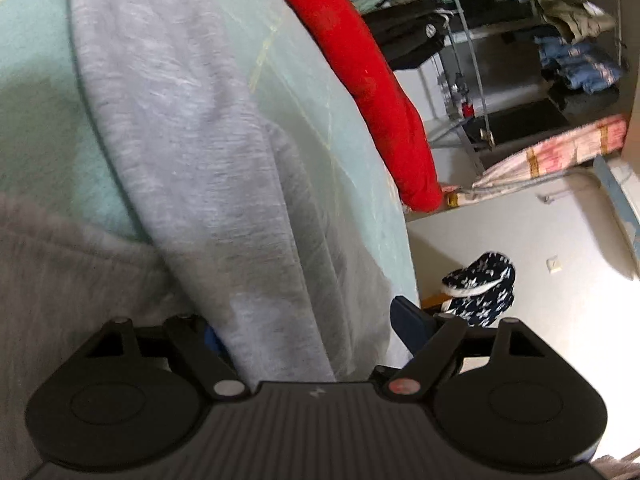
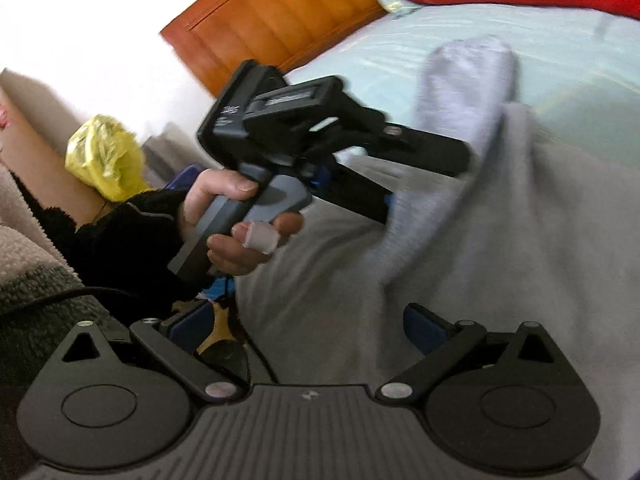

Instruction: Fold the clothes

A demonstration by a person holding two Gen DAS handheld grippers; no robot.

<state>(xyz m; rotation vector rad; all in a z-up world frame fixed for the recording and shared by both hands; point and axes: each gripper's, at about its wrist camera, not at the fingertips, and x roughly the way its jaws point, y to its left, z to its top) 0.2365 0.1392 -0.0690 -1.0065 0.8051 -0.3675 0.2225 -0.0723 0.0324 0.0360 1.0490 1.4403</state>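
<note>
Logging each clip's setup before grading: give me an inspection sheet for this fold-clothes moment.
Surface: bed with a pale green sheet; wooden headboard behind.
Job's things: grey sweatshirt spread on the bed, its sleeve running between the left tool's fingers.
Clutter: red pillow, yellow plastic bag, patterned slippers on the floor.
Grippers: left tool around the sleeve, whether it presses cannot be told; right tool open, above the sweatshirt's edge.
Cables: black cable below the left hand.
Surroundings: clothes rack, floral bundle.
</note>
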